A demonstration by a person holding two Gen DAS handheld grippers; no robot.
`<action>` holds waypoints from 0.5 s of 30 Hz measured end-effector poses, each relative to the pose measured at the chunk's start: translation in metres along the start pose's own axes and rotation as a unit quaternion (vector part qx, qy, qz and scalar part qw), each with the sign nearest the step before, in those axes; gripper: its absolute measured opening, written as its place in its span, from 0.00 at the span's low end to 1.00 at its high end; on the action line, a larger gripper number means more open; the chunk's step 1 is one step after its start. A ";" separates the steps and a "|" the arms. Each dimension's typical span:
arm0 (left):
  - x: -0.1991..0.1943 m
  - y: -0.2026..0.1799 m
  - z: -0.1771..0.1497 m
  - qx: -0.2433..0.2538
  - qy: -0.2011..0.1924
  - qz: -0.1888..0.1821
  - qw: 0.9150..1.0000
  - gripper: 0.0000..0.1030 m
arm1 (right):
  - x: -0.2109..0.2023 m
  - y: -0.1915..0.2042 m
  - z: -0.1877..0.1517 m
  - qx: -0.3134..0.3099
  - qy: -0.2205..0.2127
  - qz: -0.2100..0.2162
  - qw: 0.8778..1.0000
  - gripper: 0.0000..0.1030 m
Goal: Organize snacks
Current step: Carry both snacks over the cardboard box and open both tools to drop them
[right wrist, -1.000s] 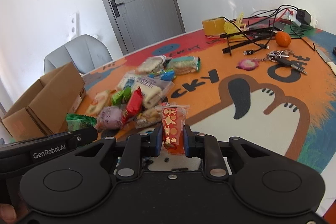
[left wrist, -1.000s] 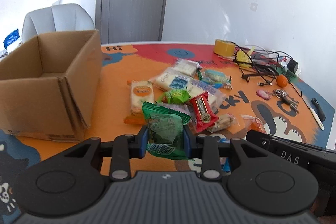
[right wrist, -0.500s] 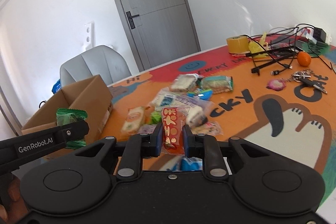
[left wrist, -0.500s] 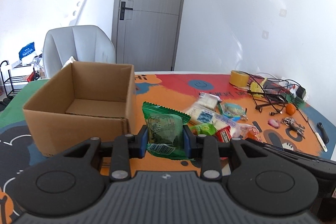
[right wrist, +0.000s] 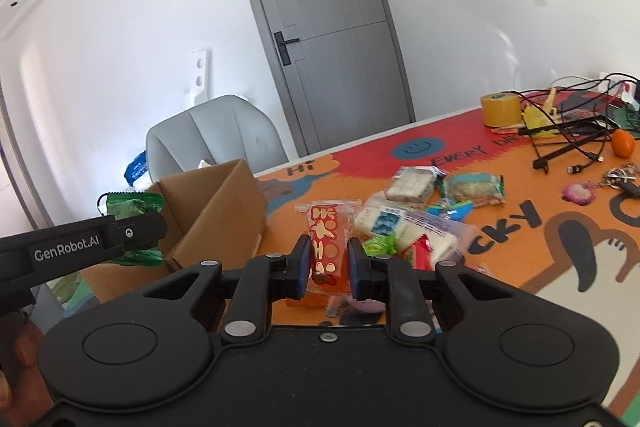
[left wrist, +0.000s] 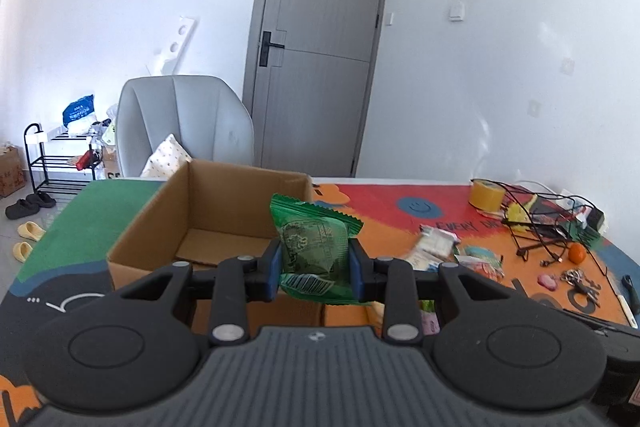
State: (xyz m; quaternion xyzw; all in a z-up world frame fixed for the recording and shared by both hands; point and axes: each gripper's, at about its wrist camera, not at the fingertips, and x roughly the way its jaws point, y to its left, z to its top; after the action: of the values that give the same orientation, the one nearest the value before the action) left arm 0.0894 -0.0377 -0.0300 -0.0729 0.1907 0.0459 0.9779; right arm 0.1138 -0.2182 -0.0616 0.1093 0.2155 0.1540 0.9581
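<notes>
My left gripper [left wrist: 315, 269] is shut on a green snack packet [left wrist: 314, 245], held upright just in front of the open cardboard box [left wrist: 200, 205]. In the right wrist view the same packet [right wrist: 134, 205] shows beside the box [right wrist: 224, 215], with the left gripper [right wrist: 138, 233] seen from its side. My right gripper [right wrist: 329, 265] is shut on a red and orange snack packet [right wrist: 327, 245], lifted above the table, right of the box. A pile of loose snacks [right wrist: 416, 215] lies on the colourful mat [right wrist: 520, 267].
A yellow tape roll [right wrist: 501, 108], tangled black cables [right wrist: 568, 135], an orange fruit [right wrist: 623, 143] and keys [right wrist: 624, 179] lie at the table's far right. A grey chair [left wrist: 186, 125] stands behind the box, a shoe rack [left wrist: 60, 157] on the floor at left.
Both grippers have risen and swung left toward the box, each keeping its packet. The box now lies straight ahead of the left gripper, its inside showing.
</notes>
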 end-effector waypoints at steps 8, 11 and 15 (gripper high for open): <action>0.014 0.026 0.016 -0.021 -0.014 0.032 0.999 0.31 | 0.016 0.017 0.009 -0.004 0.000 0.020 1.000 0.20; 0.023 0.036 0.021 -0.028 -0.017 0.042 0.999 0.31 | 0.020 0.024 0.012 -0.004 -0.001 0.029 1.000 0.20; 0.034 0.050 0.024 -0.038 -0.012 0.056 0.998 0.31 | 0.028 0.033 0.017 -0.006 0.000 0.040 0.999 0.20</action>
State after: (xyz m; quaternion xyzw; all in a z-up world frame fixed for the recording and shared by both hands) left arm 0.1235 0.0175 -0.0266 -0.0990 0.1805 0.1091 0.9725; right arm 0.1375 -0.1803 -0.0482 0.1124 0.2101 0.1936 0.9517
